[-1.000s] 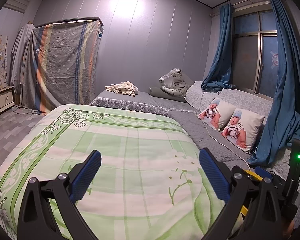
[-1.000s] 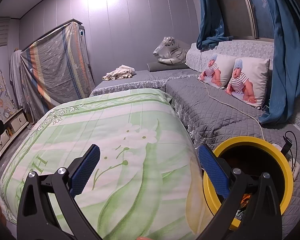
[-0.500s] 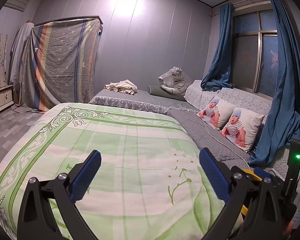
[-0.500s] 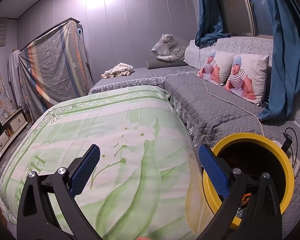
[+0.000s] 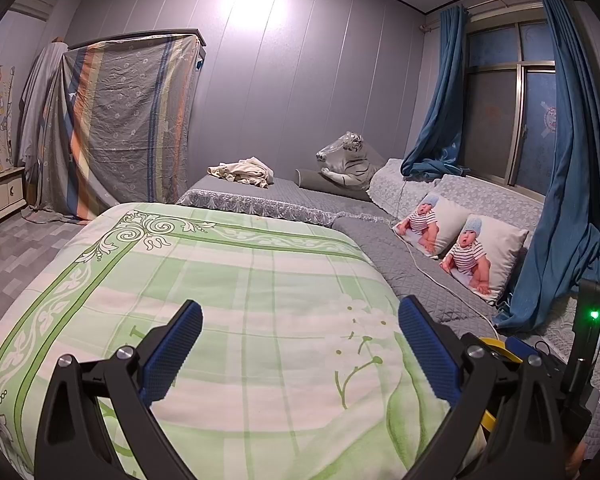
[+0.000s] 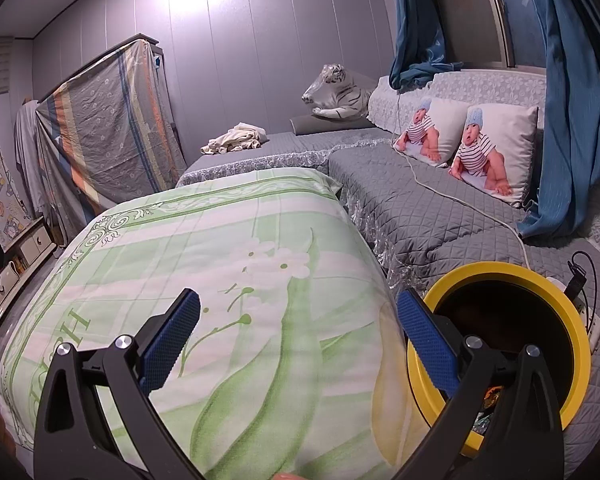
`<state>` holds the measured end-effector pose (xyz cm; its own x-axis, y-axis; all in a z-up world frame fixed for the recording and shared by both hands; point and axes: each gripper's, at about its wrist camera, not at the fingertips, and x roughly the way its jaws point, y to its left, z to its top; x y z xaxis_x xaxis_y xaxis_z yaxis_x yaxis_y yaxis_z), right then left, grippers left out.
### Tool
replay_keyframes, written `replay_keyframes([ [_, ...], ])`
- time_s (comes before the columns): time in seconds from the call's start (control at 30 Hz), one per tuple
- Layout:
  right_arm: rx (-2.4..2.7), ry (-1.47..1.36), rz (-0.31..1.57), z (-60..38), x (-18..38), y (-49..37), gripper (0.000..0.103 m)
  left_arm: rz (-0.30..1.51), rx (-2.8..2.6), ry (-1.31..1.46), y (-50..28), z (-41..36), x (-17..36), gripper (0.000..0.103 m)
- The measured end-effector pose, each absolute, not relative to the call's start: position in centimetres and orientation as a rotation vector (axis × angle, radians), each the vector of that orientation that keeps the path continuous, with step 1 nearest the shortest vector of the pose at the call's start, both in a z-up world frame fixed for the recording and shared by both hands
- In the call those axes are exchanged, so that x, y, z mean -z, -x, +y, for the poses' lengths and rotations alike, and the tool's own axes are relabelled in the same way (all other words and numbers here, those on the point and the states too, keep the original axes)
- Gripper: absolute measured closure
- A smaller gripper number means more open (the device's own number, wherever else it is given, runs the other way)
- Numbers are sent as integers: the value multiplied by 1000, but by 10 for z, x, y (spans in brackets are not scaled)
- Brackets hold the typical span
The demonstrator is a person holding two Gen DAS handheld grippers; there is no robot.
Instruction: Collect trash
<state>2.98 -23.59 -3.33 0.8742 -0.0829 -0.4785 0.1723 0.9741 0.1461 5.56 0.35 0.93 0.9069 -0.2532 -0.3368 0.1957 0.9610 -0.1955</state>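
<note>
Here, both grippers are wide open and hold nothing. The left gripper (image 5: 300,340) hangs over the green quilt (image 5: 228,288). The right gripper (image 6: 298,336) hangs over it too — the yellow bin (image 6: 572,320) sits just beside its right finger, on the grey bed cover (image 6: 428,208), with bits of trash (image 6: 490,394) inside.

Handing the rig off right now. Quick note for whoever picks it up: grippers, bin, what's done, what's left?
Left gripper: open, empty, over the green quilt.
Right gripper: open, empty, over the same quilt, beside the yellow bin.
Bin stands on the grey quilted cover, to the right of the quilt; some wrappers show at its bottom.
Done: some trash is in the bin.
Left: no loose trash visible on the quilt or grey cover in either view; check elsewhere.
</note>
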Motion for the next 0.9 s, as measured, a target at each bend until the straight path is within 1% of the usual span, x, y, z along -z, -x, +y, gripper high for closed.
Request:
replay_keyframes([
  [0.9, 139, -206, 503, -238, 42, -34, 9, 374, 237, 151, -57, 1, -7, 8],
])
